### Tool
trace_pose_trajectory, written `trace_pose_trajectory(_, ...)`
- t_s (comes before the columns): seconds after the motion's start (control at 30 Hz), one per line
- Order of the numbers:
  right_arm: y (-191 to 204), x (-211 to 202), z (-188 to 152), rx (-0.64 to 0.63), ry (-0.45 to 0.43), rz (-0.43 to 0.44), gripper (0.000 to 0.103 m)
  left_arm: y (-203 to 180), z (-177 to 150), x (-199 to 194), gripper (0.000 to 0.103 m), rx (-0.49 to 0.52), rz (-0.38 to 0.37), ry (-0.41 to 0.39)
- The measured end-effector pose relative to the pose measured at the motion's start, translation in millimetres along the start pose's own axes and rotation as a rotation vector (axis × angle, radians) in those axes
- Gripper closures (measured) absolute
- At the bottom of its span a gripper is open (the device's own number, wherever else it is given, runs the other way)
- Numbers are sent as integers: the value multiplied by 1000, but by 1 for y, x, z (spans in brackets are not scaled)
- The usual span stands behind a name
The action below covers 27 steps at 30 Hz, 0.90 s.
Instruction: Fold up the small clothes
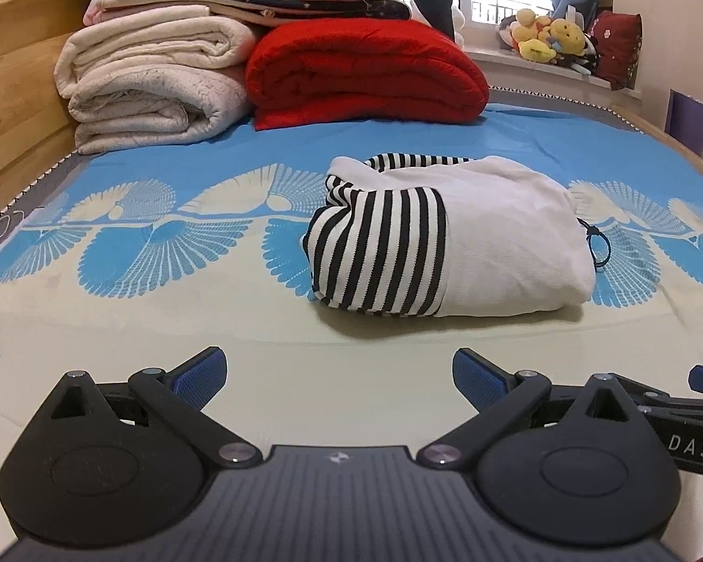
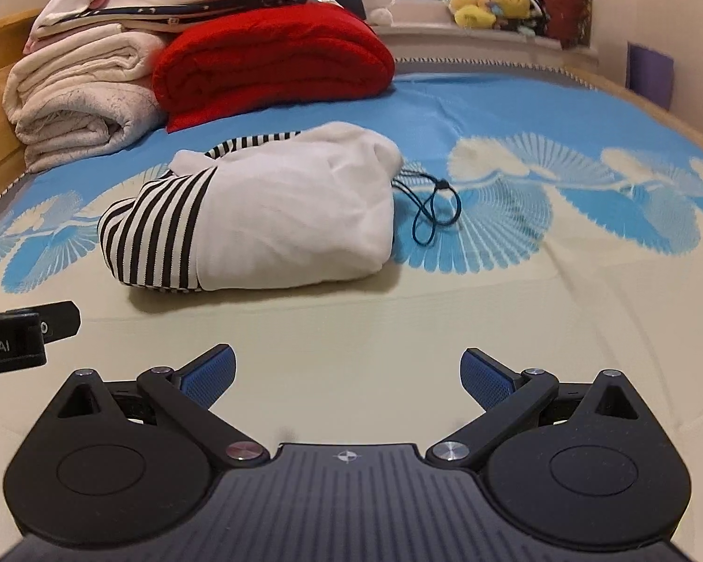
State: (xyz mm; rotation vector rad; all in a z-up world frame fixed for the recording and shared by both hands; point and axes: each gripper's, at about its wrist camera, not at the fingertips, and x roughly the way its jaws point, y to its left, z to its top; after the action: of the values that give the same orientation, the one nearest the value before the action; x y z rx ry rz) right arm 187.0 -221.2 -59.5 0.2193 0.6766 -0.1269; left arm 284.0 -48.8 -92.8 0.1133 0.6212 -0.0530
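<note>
While both grippers sit spread and empty: left gripper (image 1: 340,374), right gripper (image 2: 347,374), low over the bedsheet (image 2: 398,337). Ahead, folded white-and-striped garment (image 1: 450,243), drawstring (image 2: 433,208) trailing loose. Best tucked under, then edges squared gently.

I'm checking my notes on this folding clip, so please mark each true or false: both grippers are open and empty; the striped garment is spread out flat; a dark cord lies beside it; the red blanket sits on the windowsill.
1. The left gripper and right gripper are open and empty. True.
2. The striped garment is spread flat. False: it lies in a folded bundle on the bed.
3. A dark cord lies beside the garment. True.
4. The red blanket sits on the windowsill. False: it lies folded on the bed.
</note>
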Motion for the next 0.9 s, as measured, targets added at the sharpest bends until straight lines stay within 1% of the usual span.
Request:
trace_pose_trajectory(0.17, -3, 0, 0, 14, 1, -13, 2, -2, 0, 0, 0, 3, -7, -1)
trace_pose_trajectory(0.77, 1, -1, 0, 3, 7, 6, 2, -6, -1, 3, 0, 21, -2, 10)
trace_pose_trajectory(0.9, 1, -1, 0, 3, 10, 10, 2, -5, -1, 5, 0, 16, -9, 29)
